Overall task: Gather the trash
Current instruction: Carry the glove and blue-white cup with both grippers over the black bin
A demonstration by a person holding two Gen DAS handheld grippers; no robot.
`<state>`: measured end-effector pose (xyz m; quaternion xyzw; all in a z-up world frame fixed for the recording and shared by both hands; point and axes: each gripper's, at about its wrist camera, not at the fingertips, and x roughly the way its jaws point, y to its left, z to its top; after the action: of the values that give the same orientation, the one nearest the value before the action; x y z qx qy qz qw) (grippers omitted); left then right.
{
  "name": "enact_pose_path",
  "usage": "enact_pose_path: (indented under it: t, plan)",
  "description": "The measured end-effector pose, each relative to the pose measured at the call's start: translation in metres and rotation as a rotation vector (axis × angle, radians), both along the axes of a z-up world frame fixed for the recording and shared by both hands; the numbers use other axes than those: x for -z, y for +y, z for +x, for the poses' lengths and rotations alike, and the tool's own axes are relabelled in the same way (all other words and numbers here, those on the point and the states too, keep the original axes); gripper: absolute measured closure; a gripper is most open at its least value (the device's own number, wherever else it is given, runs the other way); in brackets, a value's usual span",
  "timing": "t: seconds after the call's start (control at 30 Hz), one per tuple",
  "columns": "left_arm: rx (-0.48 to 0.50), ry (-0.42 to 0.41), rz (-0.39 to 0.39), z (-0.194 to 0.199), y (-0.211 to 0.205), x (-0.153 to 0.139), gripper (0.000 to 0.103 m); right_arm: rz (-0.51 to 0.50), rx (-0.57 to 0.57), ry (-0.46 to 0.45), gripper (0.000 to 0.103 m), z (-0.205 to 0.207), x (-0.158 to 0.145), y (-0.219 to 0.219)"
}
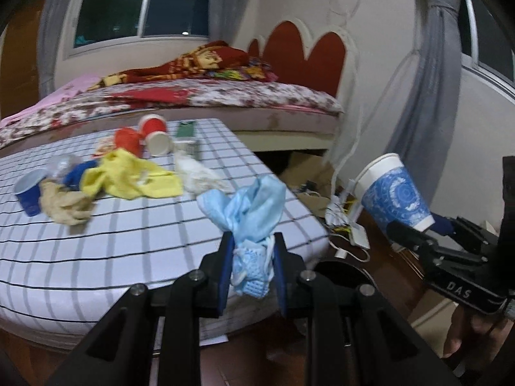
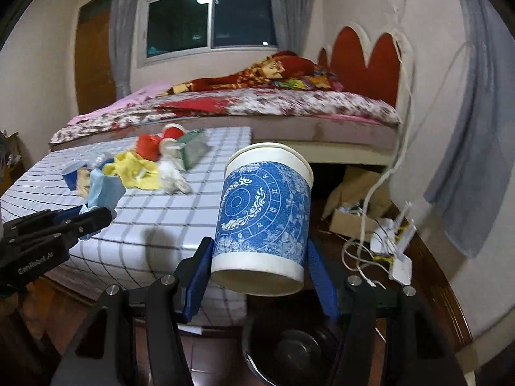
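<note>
Beyond the near right corner of the checked table (image 1: 135, 225), both grippers hang over the wooden floor. The left gripper (image 1: 252, 251) has its blue fingers (image 1: 225, 267) pressed tight on a crumpled light-blue face mask (image 1: 248, 212), whose bunched fabric stands up above the pads while a textured bit hangs below them. To its right, the right gripper (image 2: 259, 254) pinches a blue patterned paper cup (image 2: 265, 209) by its lower part, one finger on each side; the cup is tilted, mouth up and away from the camera. Below this gripper, close to the table's near right corner, sits a dark round bin (image 2: 296, 350) on the floor, seen only in part.

Across the far part of the tabletop lies more litter: a yellow cloth (image 1: 128, 177) near the middle, a white crumpled tissue (image 1: 199, 177) just right of it, a beige glove (image 1: 64, 202) and a small dark-blue cup (image 1: 29, 193) toward the left edge, and two red cups (image 1: 145, 132) near the far edge, one lying on its side with its white mouth showing. A green packet (image 1: 186, 128) lies at the far right corner. Behind the table stands a bed (image 1: 193, 103) with a flowered cover. On the floor by the wall, right of the table, sit white cables and a power strip (image 2: 399, 267).
</note>
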<state>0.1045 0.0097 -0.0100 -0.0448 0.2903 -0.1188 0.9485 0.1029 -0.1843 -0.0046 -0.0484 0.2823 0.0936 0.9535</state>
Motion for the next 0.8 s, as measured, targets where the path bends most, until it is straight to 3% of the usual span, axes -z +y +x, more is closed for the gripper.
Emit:
enact_pose_path:
  t: [0.33,0.8]
  plan:
    - [0.175,0.068,-0.021,0.002,-0.067,0.021,0.078,-0.004,0.100,0.108,0.043,-0.002,0.033,-0.062]
    - [0.362,0.220,0.001,0.015,-0.140,0.075,0.078,-0.028,0.081,0.276,0.043,0.000,0.093,-0.108]
